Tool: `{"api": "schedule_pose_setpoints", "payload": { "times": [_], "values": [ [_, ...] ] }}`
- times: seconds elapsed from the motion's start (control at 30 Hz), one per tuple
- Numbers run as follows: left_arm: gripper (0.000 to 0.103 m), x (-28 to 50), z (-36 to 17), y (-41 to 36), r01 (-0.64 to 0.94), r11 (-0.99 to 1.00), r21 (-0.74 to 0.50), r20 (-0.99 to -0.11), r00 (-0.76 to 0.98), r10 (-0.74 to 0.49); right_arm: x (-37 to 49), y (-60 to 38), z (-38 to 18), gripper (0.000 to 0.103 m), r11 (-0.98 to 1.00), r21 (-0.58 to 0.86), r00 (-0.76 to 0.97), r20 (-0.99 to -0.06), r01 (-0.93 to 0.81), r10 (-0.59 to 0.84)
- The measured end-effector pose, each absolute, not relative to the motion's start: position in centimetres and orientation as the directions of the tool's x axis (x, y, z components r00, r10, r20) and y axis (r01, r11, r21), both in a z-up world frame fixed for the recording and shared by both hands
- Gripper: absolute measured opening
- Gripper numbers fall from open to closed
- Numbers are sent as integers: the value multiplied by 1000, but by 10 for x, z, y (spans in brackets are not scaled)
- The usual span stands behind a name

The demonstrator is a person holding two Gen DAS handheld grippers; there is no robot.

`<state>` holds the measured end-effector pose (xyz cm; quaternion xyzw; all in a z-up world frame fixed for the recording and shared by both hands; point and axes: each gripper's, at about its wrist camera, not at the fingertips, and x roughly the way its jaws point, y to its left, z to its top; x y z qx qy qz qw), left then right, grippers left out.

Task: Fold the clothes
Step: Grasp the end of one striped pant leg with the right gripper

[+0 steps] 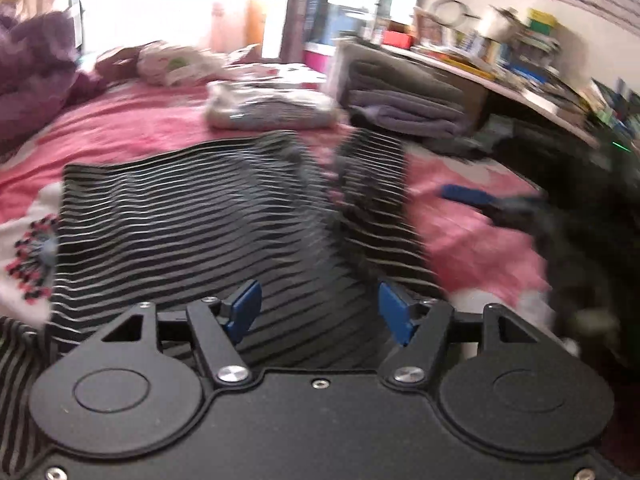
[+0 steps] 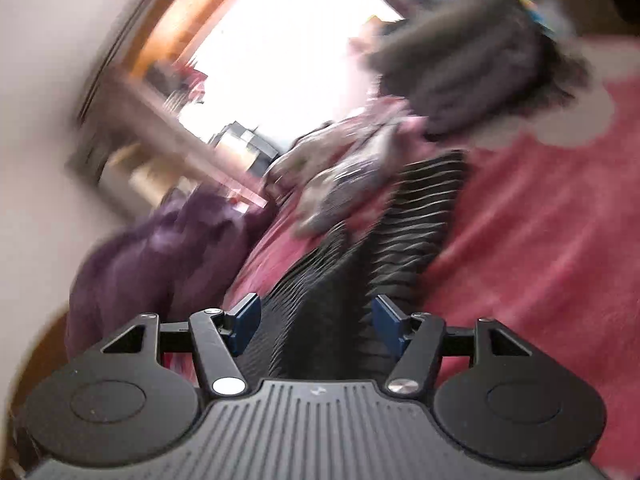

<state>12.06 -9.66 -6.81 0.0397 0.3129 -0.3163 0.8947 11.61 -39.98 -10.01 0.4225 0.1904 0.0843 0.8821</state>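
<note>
Both hand-held grippers are spread, pinching nothing: the left hand-held gripper hangs right over the black-and-white striped knit garment on the pink bed, its length running away ahead; the right hand-held gripper looks nearer its narrow folded end.

The left wrist view is taken from just above the striped garment, facing forward across the pink bedspread toward a folded pile and a cluttered desk. The right wrist view is rolled sideways and blurred, set close over the same striped garment; garment, bedspread and purple bedding are shared.
</note>
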Motion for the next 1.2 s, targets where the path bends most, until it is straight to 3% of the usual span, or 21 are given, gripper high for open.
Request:
{"api": "schedule_pose_setpoints", "payload": {
  "times": [0.27,0.47,0.63,0.83,1.0,1.2],
  "values": [
    [65,117,-85,-117,645,748,-157,-570,560,-602,172,-452,-142,63,490,863,924,-282,126,259],
    [65,124,-92,-111,643,733,-221,-568,526,-633,208,-463,-144,59,516,844,914,-316,148,255],
    [65,117,-94,-119,686,699,-200,-566,502,-654,227,-467,-142,56,554,817,909,-340,160,240],
    [65,115,-100,-125,712,675,-195,-575,474,-667,244,-475,-146,42,551,817,907,-346,166,239],
    [65,114,-105,-128,711,679,-181,-586,477,-655,242,-478,-151,6,522,838,910,-330,160,251],
    [65,107,-106,-133,740,661,-130,-587,479,-652,216,-475,-119,6,585,806,947,-250,90,200]
  ]
}}
